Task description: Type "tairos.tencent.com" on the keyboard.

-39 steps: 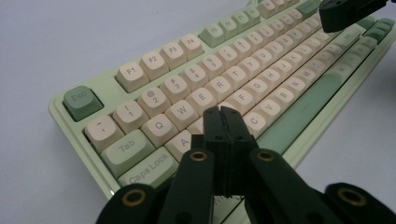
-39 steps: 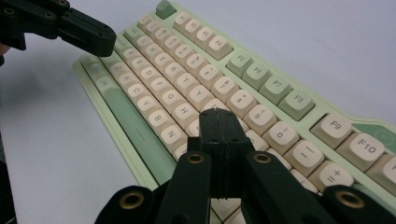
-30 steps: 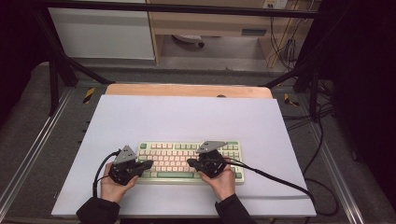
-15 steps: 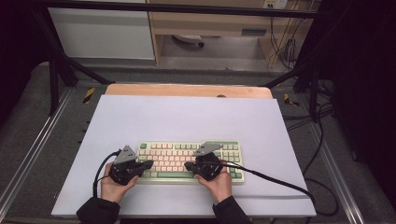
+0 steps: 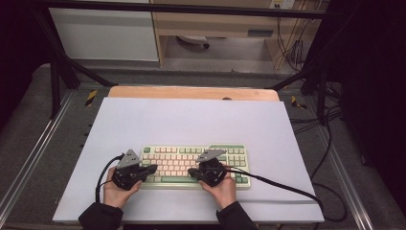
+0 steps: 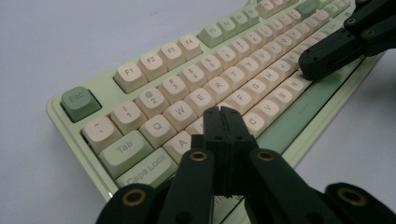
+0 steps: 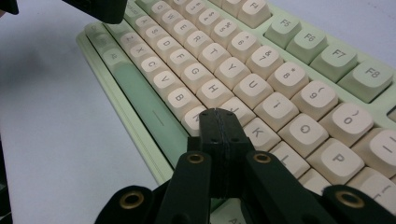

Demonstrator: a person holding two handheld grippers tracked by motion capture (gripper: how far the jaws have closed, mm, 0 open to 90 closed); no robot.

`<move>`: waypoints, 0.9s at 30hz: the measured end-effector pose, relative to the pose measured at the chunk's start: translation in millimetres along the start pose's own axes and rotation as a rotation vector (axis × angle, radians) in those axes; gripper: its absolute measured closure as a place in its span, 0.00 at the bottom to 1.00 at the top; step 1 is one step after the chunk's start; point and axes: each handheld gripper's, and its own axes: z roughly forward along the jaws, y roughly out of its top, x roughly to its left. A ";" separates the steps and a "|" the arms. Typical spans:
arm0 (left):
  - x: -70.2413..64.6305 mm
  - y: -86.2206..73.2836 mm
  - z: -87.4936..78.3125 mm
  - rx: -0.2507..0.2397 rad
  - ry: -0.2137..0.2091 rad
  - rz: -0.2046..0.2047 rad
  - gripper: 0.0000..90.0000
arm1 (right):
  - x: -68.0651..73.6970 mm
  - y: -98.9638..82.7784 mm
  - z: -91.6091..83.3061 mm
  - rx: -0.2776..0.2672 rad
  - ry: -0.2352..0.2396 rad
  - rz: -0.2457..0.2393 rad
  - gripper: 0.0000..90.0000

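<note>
The keyboard (image 5: 194, 166), a mint-green board with cream keycaps, lies along the near edge of the white tabletop (image 5: 191, 120), roughly centred between the left and right edges. Both grippers are being used as typing fingers here.

The left gripper (image 6: 223, 122) has its jaws pinched fully together with nothing between them, the tip sitting over the home row around S/D, just below the W and E keys. The right gripper (image 7: 219, 122) is the same: jaws clamped flat against each other, empty, with the tip down around the J/M area beside the K key. From the high view the left gripper (image 5: 143, 170) is at the board's left end and the right gripper (image 5: 197, 171) is right of the middle.

My take on doing this well: keep the jaws closed so the tip stays narrow, since one closed tip is about as wide as a keycap. Come straight down on the cap's centre, not at a slant, or you'll clip a neighbour. Press one side at a time, lift clear before sliding sideways, and don't lean on the board or it may skate on that smooth surface.
</note>
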 end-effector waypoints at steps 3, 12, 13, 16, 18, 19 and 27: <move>-0.3 0.4 -0.7 -0.002 -0.002 0.000 1.00 | -0.1 1.2 -3.3 -0.010 -0.005 -0.006 1.00; 0.4 3.3 -7.4 -0.013 -0.008 0.004 0.99 | -5.9 7.9 -28.5 -0.038 -0.035 -0.019 1.00; 1.1 3.6 -8.5 -0.013 -0.010 0.002 0.98 | -7.7 7.9 -32.1 -0.042 -0.041 -0.017 1.00; 4.3 3.9 -12.0 -0.014 -0.012 0.004 0.92 | -14.6 6.7 -44.0 -0.054 -0.057 -0.005 0.98; 6.9 3.8 -14.5 -0.011 -0.008 0.008 0.86 | -20.1 4.6 -52.1 -0.058 -0.074 0.002 0.95; 8.1 3.3 -16.1 -0.017 0.001 0.008 0.83 | -22.9 2.7 -55.7 -0.059 -0.085 0.007 0.93; 23.0 -4.2 -28.7 -0.025 0.044 0.005 0.52 | -49.5 -19.1 -84.9 -0.074 -0.150 0.068 0.56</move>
